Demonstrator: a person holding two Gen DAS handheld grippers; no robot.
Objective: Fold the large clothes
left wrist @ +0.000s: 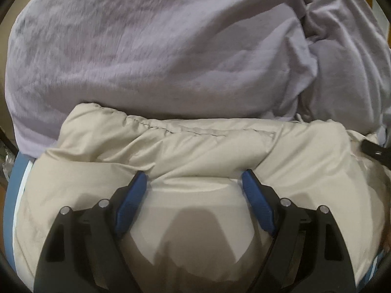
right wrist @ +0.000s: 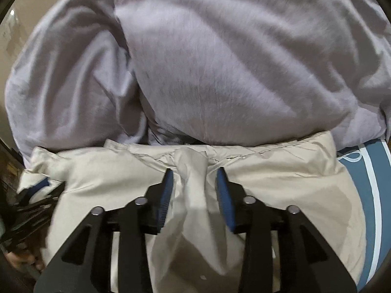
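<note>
beige jacket (left wrist: 195, 151) cropped below, lavender garment (right wrist: 220, 73) blurred

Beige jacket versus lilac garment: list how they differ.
The beige jacket is smooth, slightly shiny and puffy with a stitched seam; the lilac garment looks soft, matte and fuzzy. The jacket lies nearest, between the fingers of both grippers; the lilac garment lies beyond, untouched. Both are rumpled.
</note>
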